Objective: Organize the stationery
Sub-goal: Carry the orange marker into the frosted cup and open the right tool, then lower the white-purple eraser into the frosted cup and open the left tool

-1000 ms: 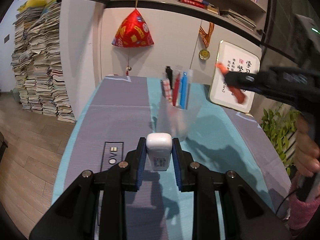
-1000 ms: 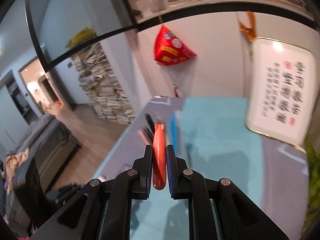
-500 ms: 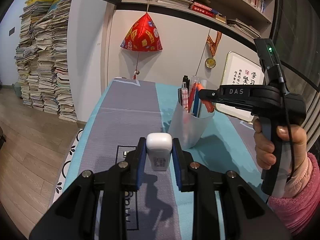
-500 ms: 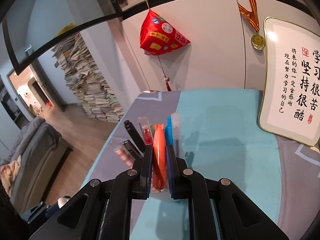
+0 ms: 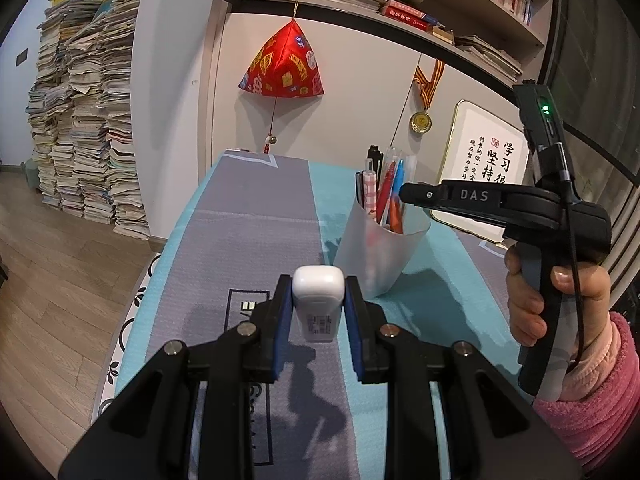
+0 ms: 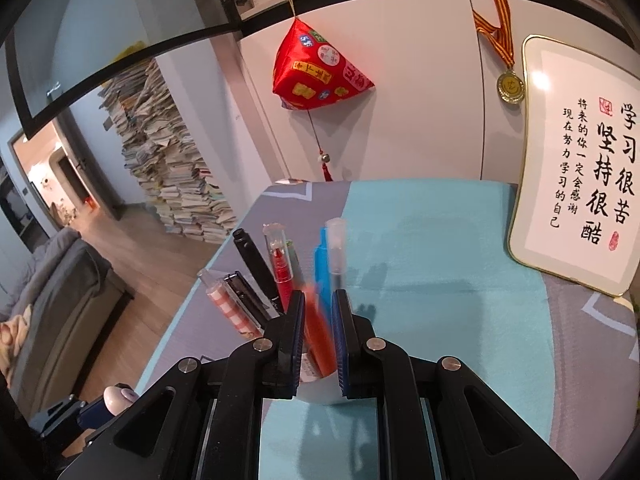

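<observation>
My left gripper (image 5: 318, 292) is shut on a white rounded block with a barcode label (image 5: 318, 308), held above the grey part of the table mat (image 5: 256, 240). A translucent cup (image 5: 376, 256) stands just ahead to the right, holding a black marker (image 6: 256, 268), a red pen (image 6: 280, 264), a blue pen (image 6: 320, 264) and a checked pen (image 6: 228, 304). My right gripper (image 6: 318, 300), also seen from the side as right gripper (image 5: 404, 194), hovers over the cup's mouth. It is shut on an orange pen (image 6: 320, 336) that looks blurred and tilted, its lower end inside the cup.
A framed calligraphy board (image 6: 580, 184) leans on the wall at the table's back right. A red hanging ornament (image 5: 282, 64) and a medal (image 5: 421, 122) hang above the far edge. Stacks of books (image 5: 84, 132) fill the floor on the left. A hand in a pink sleeve (image 5: 580, 392) grips the right handle.
The right gripper carried the orange pen in over the cup and lowered it; the pen now sits lower between the pads. The left gripper and its white block stayed put.
</observation>
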